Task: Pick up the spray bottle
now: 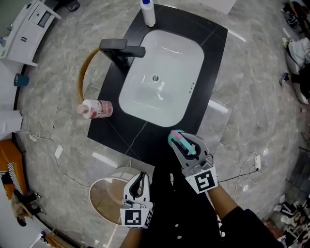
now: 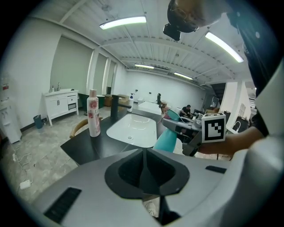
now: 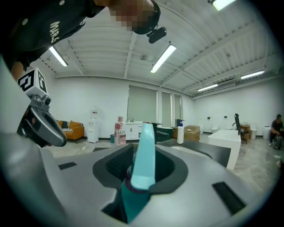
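Observation:
The spray bottle (image 1: pixel 179 140) is teal with a pink part at its head. My right gripper (image 1: pixel 187 147) is shut on it and holds it in the air just in front of the black counter (image 1: pixel 140 143). In the right gripper view the bottle's teal head (image 3: pixel 144 153) stands up between the jaws. The left gripper view shows the bottle's teal body (image 2: pixel 168 141) hanging below the right gripper. My left gripper (image 1: pixel 141 178) is lower and to the left, shut, with nothing in it.
A white basin (image 1: pixel 162 77) is set in the counter, with a black tap (image 1: pixel 121 50) on its left. A pink bottle (image 1: pixel 97 108) stands at the counter's left end and a white pump bottle (image 1: pixel 147 12) at the far end. A round tan-topped thing (image 1: pixel 106 198) stands beside my left gripper.

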Motion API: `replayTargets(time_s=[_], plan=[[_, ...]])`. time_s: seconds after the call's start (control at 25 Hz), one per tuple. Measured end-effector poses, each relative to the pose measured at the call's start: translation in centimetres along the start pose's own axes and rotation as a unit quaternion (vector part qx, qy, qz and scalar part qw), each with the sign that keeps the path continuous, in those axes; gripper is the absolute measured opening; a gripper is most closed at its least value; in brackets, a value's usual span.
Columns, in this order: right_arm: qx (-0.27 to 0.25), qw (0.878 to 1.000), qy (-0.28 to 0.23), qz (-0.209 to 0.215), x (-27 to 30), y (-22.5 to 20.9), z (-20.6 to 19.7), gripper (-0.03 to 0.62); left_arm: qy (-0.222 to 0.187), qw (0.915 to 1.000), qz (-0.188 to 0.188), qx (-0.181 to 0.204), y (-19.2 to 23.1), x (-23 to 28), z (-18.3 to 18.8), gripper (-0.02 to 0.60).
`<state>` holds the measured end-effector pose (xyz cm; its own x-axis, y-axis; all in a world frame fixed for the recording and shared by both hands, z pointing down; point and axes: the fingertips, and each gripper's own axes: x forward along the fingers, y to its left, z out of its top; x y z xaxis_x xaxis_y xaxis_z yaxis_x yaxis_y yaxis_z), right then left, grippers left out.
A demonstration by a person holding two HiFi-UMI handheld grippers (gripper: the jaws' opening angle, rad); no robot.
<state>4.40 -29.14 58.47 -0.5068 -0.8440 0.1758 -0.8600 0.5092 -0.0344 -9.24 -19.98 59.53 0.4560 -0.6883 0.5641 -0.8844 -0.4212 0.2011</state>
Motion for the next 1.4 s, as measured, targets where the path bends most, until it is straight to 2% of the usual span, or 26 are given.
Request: replayTargets(time_s=[0.2, 0.44, 0.68, 0.84, 1.12, 1.4], plan=[[0.013, 1.0, -0.013, -0.005, -0.4, -1.3, 2.5, 0.098, -0.02, 0.9998, -0.002, 0.008, -0.3, 0.3, 2.0, 0.032], [0.007, 0.999, -0.024, -0.025, -1.7, -3.4, 7.2, 0.098, -0.065, 0.9976, -0.002, 0.023, -0.7, 0.4, 6.2, 0.032], [-0.014, 0.998, -0.022, -0.053, -4.7, -4.6, 12.1, 0.098, -0.122, 0.9916, -0.008, 0.041, -1.2, -0.5, 11.3, 0.032], [0.004, 0.996, -0.042, -0.083, -6.2, -5.9, 14.6, 0.098, -0.157, 0.986, -0.021, 0.051, -1.8, 0.0, 14.6, 0.032], [0.005, 0.988, -0.053, -0.143, -10.5, -7.9, 17.2, 0.098, -0.193, 0.9783, -0.033, 0.067, -2.0, -0.6, 18.2, 0.032], [-0.004, 0.979, -0.067, -0.193, -13.8, -9.7, 17.4, 0.098, -0.213, 0.973, -0.041, 0.08, -2.1, -0.7, 19.9, 0.032]])
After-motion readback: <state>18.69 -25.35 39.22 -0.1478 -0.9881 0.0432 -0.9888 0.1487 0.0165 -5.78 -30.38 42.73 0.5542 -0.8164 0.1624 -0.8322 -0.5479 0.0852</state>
